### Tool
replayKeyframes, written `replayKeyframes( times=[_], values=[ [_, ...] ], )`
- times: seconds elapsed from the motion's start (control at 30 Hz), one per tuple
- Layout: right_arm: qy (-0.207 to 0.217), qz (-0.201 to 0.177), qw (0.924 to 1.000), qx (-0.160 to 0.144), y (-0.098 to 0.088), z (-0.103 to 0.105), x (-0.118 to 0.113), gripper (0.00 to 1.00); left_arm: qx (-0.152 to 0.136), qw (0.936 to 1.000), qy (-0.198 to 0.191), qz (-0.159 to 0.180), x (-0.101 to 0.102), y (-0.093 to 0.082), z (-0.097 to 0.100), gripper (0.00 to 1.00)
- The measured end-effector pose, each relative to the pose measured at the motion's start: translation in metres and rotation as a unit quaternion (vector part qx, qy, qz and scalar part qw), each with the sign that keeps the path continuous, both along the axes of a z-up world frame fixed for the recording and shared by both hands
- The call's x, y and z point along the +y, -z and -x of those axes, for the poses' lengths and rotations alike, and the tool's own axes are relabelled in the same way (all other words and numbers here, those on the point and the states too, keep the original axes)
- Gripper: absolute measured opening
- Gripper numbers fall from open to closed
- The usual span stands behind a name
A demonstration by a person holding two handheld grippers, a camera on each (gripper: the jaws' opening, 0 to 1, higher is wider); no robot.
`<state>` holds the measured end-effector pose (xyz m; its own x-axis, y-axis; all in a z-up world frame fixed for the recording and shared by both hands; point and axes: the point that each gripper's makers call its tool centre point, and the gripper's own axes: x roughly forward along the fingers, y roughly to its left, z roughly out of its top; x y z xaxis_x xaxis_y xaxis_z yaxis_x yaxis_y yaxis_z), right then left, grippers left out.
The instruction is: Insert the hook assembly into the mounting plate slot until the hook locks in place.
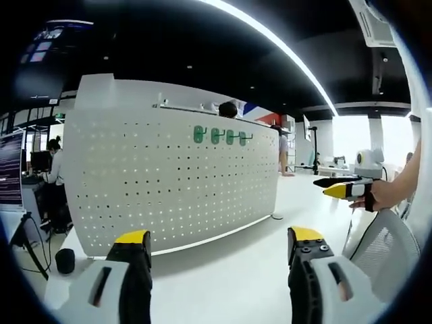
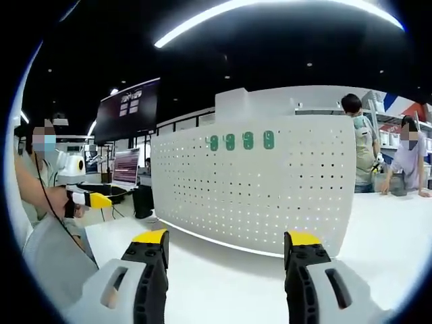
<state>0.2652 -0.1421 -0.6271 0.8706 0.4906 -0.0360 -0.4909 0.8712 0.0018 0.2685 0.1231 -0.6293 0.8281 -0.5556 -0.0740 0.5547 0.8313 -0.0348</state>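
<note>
We see a white perforated mounting plate (image 1: 169, 179) standing upright on the white bench (image 1: 236, 270), with four green hooks (image 1: 219, 136) in a row near its top edge; in the right gripper view the same plate (image 2: 256, 192) and hooks (image 2: 241, 141) face us more squarely. The hooks are too small for us to tell how they sit in the holes, and we cannot make out any separate hook assembly lying loose. The left tongs (image 1: 219, 246) stand wide apart with nothing between the yellow tips, and the right tongs (image 2: 226, 246) likewise gape apart and hold nothing. The left gripper view catches the other gripper (image 1: 344, 189) at its right side, held in a hand (image 1: 385, 194), its tips too small for us to judge from there; the right gripper view catches the left one (image 2: 94, 200) at its left edge in a hand (image 2: 71, 202). The right gripper view adds a dark wall screen (image 2: 128, 108) with writing too small to read, a monitor (image 2: 127, 167) below it, and two people (image 2: 385, 155) standing behind the plate. The left gripper view offers a seated person (image 1: 54, 162) at a desk and a screen (image 1: 10, 169) cut off by the edge. We can read no brand or label.
</note>
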Motion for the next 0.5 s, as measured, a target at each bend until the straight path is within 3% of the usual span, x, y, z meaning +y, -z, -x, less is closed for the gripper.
replayKeyframes(
  times=[0.5],
  values=[
    [-0.001, 0.009, 0.9999, 0.005, 0.0036, 0.0006, 0.0028, 0.67, 0.003, 1.0000, -0.004, 0.000, 0.0038, 0.0038, -0.0010, 0.85]
  ],
)
